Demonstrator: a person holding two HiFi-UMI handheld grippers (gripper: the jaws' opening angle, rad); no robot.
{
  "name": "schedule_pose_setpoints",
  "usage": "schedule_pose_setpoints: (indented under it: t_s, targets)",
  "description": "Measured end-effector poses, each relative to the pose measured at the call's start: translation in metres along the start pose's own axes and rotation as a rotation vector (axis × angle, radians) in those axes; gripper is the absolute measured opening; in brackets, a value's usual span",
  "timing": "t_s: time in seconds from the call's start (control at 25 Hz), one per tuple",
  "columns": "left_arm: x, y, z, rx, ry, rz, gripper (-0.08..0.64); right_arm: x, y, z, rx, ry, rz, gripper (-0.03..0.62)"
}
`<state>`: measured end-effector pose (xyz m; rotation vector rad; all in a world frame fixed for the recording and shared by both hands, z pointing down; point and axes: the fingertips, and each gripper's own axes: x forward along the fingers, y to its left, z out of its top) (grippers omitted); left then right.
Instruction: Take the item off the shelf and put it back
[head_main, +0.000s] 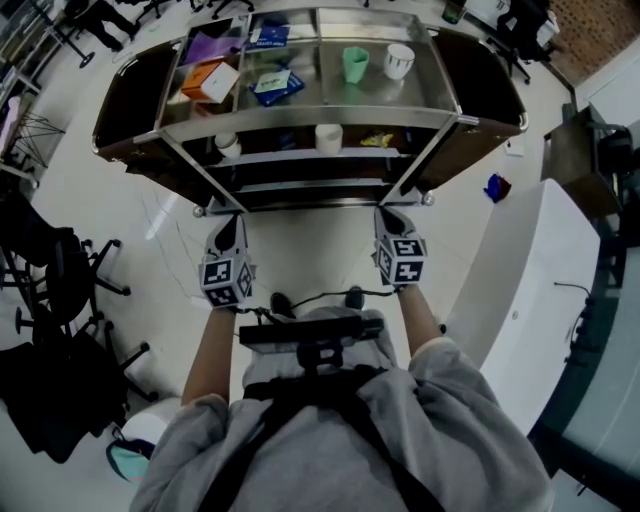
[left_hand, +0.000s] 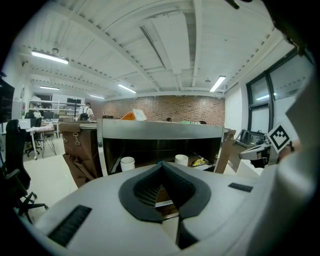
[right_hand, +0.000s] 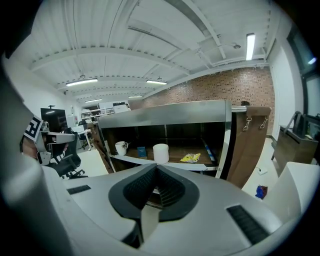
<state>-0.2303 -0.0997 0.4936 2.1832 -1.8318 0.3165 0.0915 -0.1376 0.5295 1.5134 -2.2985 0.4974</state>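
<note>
A steel shelf cart (head_main: 440, 118) stands in front of me. Its top shelf carries an orange box (head_main: 208, 80), blue packets (head_main: 276, 86), a green cup (head_main: 355, 64) and a white cup (head_main: 399, 60). On the middle shelf are a white mug (right_hand: 120, 147), a plain white cup (right_hand: 161, 153) and a yellow packet (right_hand: 190, 158). My left gripper (head_main: 232, 224) and right gripper (head_main: 391, 216) hover side by side just short of the cart's front edge. Both are shut with nothing between the jaws, as the left gripper (left_hand: 161, 164) and right gripper (right_hand: 156, 166) views show.
Black office chairs (head_main: 45, 270) stand to my left. A white table (head_main: 520, 300) runs along my right, with a small blue object (head_main: 497, 186) on the floor beside the cart. Brown side panels (right_hand: 255, 135) hang on the cart's ends.
</note>
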Motion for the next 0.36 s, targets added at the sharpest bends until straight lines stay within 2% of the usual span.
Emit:
schedule_pose_setpoints:
  t_s: [0.36]
  targets:
    - [-0.0039, -0.001, -0.0093, -0.003, 0.024, 0.002, 0.005, 0.0018, 0.0044, -0.0024, -0.012, 0.003, 0.022, 0.008]
